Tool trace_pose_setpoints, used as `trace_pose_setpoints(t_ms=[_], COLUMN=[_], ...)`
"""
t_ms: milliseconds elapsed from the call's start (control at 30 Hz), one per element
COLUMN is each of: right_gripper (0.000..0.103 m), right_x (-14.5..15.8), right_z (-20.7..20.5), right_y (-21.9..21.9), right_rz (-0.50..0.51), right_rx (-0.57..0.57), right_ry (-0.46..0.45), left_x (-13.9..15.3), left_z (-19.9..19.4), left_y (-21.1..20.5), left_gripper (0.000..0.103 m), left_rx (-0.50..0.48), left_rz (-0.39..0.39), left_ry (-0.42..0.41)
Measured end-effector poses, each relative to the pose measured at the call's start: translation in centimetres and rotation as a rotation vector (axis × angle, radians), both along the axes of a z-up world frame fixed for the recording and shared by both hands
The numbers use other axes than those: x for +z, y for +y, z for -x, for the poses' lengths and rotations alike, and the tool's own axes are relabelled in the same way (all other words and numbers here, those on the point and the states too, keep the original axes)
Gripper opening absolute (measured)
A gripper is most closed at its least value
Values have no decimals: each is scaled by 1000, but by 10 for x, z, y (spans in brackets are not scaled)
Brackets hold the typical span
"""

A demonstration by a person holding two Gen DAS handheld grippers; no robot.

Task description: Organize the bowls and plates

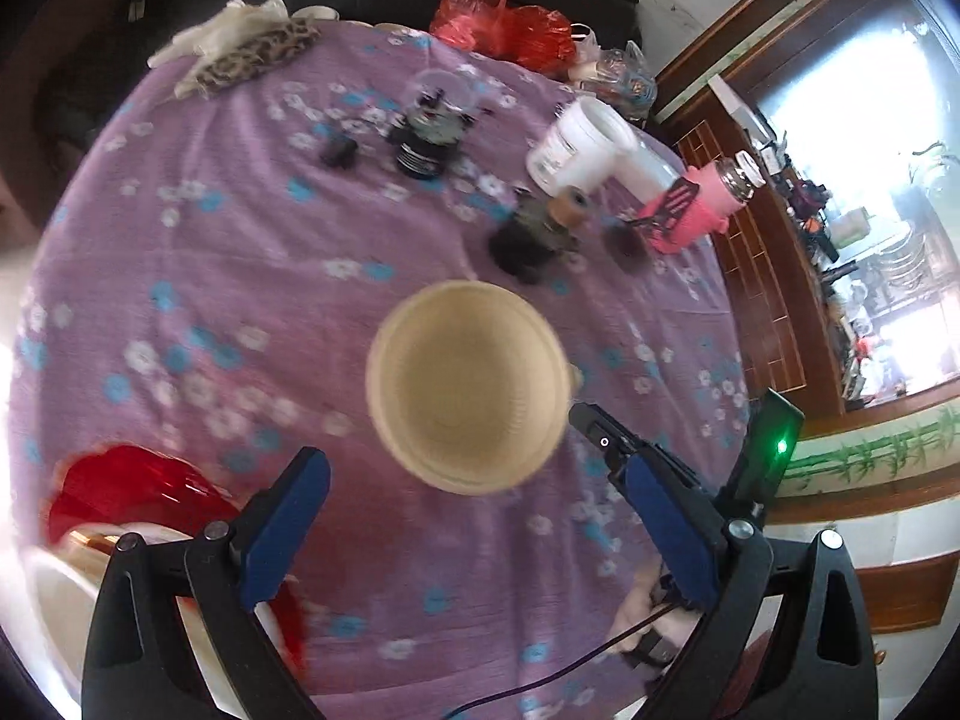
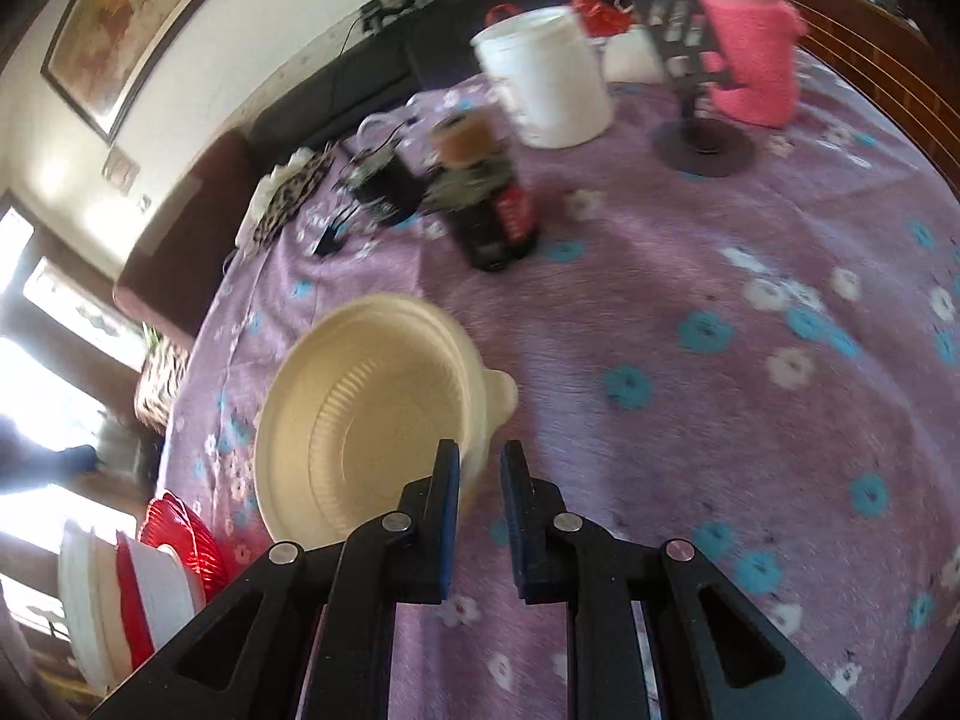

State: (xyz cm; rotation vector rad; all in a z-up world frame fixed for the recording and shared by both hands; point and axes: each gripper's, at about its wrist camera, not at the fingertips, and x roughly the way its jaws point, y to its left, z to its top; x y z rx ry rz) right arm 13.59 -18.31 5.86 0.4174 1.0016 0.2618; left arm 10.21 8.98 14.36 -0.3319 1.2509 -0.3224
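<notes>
Nearest to the right wrist camera, the right gripper point(image 2: 480, 468) has its two blue-padded jaws drawn close together on the rim of the cream-coloured, thin ribbed disposable bowl point(image 2: 366, 414), one pad inside the wall and one outside, close to the small tab on the bowl's edge; the bowl looks tilted and lifted above the purple flowered tablecloth point(image 2: 690, 312), though I cannot say surely that it is clear of the cloth. In the left wrist view the left gripper point(image 1: 474, 510) has its jaws wide apart and holds nothing; the same bowl point(image 1: 468, 384) is just beyond its fingertips and between them. To my judgement this bowl is very light and rather soft: the thin wall may bend or crack if it is squeezed hard, and it may swing in a one-sided rim hold, so a gentle grip on the rim near the tab is best, with the left gripper ready to support the opposite rim. Left of the bowl, at the table edge, stands a stack of red and white plastic plates and bowls point(image 2: 144, 576), which seems the likely place for it. Behind the bowl are a dark bottle point(image 2: 492, 210), and farther a white plastic bucket point(image 2: 546, 90) and a pink-sleeved flask point(image 2: 750, 42).
</notes>
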Motion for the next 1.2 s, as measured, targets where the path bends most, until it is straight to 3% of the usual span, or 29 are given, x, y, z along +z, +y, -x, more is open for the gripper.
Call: trace_pose_setpoints(t_ms=[133,167,200,267,300,500,600,767,933,1000,1100,1167,1200], right_gripper=[17,24,38,58,59,59,59,59,58,47,42,37,33], right_x=[0,-2,-4,-9,-10,-24,-29,-28,-42,-46,-49,-49,-49], right_z=[17,20,21,25,23,13,7,2,-3,-5,-6,-6,-5], right_y=[-17,-21,-21,-23,-19,-9,-5,7,15,14,6,0,-3], right_rz=[-83,-120,-140,-175,-181,-209,-232,-202,-190,-197,-188,-184,-189], right_rx=[8,5,0,-14,-14,-2,-2,41,65,60,27,3,-6], right_ry=[-36,-40,-41,-53,-57,-64,-69,-101,-72,-57,-47,-45,-44], left_x=[-21,-27,-33,-48,-54,-84,-92,-102,-121,-127,-127,-122,-119], left_z=[0,-2,-5,-11,-13,-25,-29,-38,-42,-40,-35,-30,-26], left_y=[-16,-19,-20,-19,-17,-17,-17,-16,-25,-34,-46,-50,-51], left_gripper=[99,99,99,99,99,99,93,71,61,52,39,23,21], left_rx=[66,89,115,175,195,279,301,315,302,273,241,226,221], left_rz=[-16,-38,-51,-48,-36,-27,-33,-70,-80,-75,-99,-112,-113], left_ry=[-27,-45,-58,-54,-43,-25,-34,-52,-20,-7,-26,-53,-68])
